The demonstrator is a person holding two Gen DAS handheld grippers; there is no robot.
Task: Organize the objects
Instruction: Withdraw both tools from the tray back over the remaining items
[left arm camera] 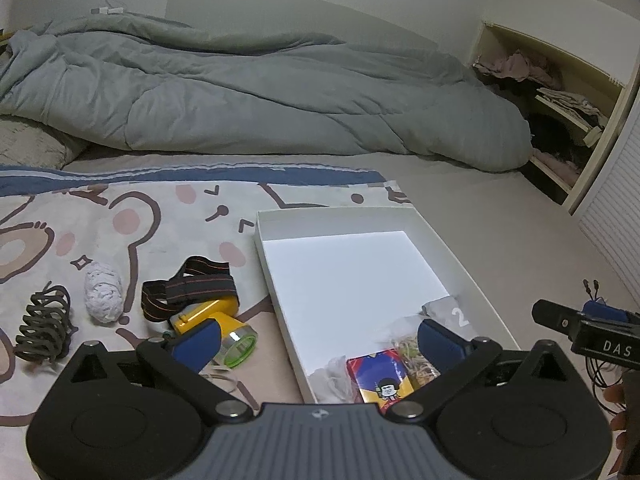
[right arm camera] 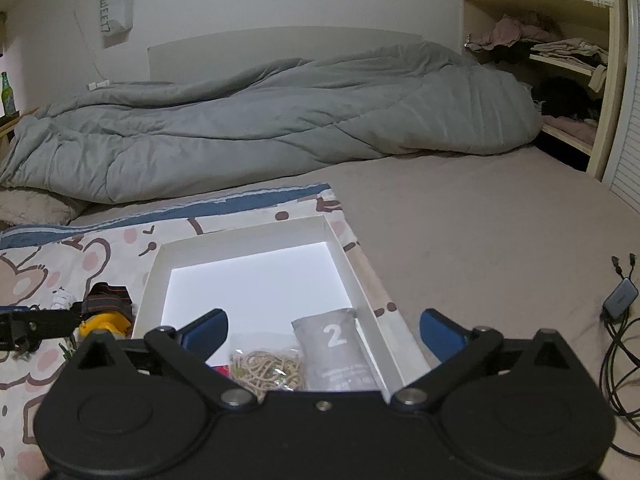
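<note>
Both my left tongs (left arm camera: 316,338) and right tongs (right arm camera: 323,332) stood spread, empty. The headlamp (left arm camera: 212,318) lay outside the box (left arm camera: 360,216), just left of my nearer left tongs.

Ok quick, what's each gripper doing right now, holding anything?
Left gripper: open, holding nothing, above the near end of the white box.
Right gripper: open, holding nothing.

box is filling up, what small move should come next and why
Probably swing the open left gripper left and down over the headlamp. Both grippers stand empty, the box already holds three packets, and the headlamp is the nearest thing left on the blanket.
</note>
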